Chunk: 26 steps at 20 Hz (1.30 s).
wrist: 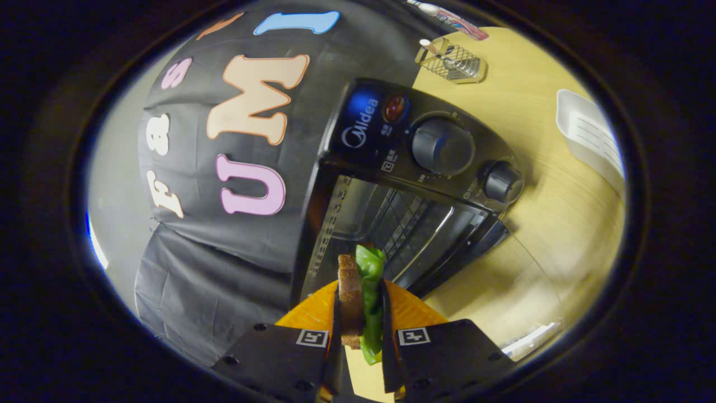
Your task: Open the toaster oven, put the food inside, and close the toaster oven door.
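With its door already down, the black toaster oven (pixel 414 184) gapes ahead. Gripper (pixel 361 336) fingers pinch the brown-and-green sandwich (pixel 361 296) before it. Next, I'd say: ease it onto the rack.

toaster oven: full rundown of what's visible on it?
The toaster oven is a black box that looks like metal, standing on the light wooden table against the booth's black cloth wall. Its control panel carries a red lamp and two round dark knobs. The glass door is swung fully open, showing a wire rack and shiny walls. The gripper, shut on the food, a brown slice with a green leaf, holds it just before the opening, not yet inside.
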Each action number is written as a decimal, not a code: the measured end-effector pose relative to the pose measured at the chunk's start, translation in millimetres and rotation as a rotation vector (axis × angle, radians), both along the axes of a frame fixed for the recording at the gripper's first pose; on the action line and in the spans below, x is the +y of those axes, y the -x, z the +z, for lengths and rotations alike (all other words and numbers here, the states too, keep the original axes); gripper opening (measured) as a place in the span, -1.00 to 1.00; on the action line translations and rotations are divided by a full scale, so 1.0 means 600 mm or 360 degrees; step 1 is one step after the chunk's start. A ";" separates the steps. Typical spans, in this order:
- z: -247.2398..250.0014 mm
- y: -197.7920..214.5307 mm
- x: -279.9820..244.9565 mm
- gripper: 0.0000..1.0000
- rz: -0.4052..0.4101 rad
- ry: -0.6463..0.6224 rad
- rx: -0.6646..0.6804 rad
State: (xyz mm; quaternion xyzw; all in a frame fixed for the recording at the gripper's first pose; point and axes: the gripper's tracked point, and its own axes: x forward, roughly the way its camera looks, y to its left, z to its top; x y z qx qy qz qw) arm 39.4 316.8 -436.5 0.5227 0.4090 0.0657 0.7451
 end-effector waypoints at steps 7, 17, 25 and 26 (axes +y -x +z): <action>-0.053 -0.094 -0.002 -0.39 -0.0252 -0.0053 -0.0078; -0.058 -0.096 -0.060 0.14 -0.0411 0.0346 -0.0165; -0.032 -0.024 -0.084 0.81 -0.0230 0.0523 -0.0134; -0.030 -0.009 -0.094 0.89 -0.0197 0.0547 -0.0127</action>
